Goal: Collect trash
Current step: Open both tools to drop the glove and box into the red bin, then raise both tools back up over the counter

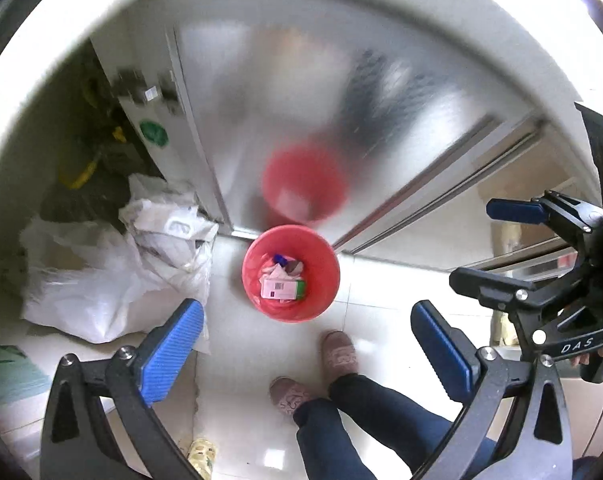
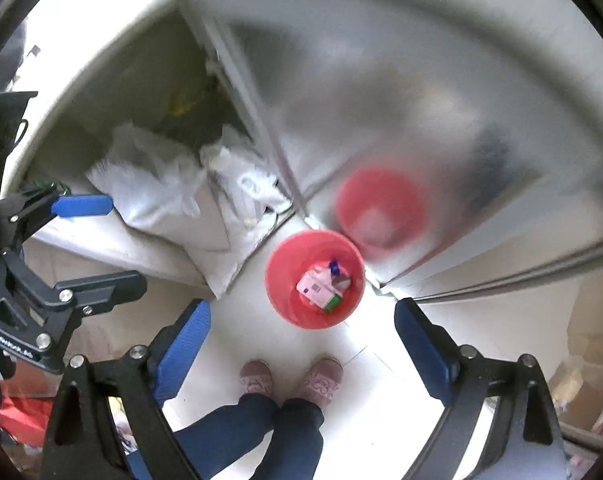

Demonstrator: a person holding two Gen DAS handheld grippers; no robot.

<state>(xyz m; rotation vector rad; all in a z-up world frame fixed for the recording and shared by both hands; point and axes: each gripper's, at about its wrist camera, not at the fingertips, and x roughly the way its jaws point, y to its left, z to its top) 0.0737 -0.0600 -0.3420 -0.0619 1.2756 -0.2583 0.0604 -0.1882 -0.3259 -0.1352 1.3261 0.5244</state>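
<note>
both grippers released above the red bin

the left gripper (image 1: 307, 354) hangs high over the floor (image 1: 365, 320), pointing steeply down, its blue pads spread wide with nothing between them. the right gripper (image 2: 301, 354) hangs the same way, jaws wide apart and empty. each shows in the other's view: the right gripper (image 1: 513, 248) sits off to the right of the left one, and the left gripper (image 2: 89, 240) off to the left of the right one, both at about the same height.

the red bin (image 1: 291, 274) stands on the white tiled floor well below, ahead of the left gripper's fingertips and between the lines of its two fingers. in the right wrist view the bin (image 2: 315, 278) lies likewise ahead and between the fingers. inside it lies trash: a pink and white box with a green end (image 1: 281, 290), crumpled paper and a small blue cap (image 1: 279, 258).

just beyond the bin a frosted sliding door (image 1: 301, 100) throws back a blurred red reflection. to the left of the bin, white plastic bags (image 1: 113, 276) are heaped on the floor against the door frame.

nearer than the bin, under the grippers, a person's two pink slippers (image 2: 291, 380) and dark blue trouser legs (image 2: 261, 436) stand on the tiles.
</note>
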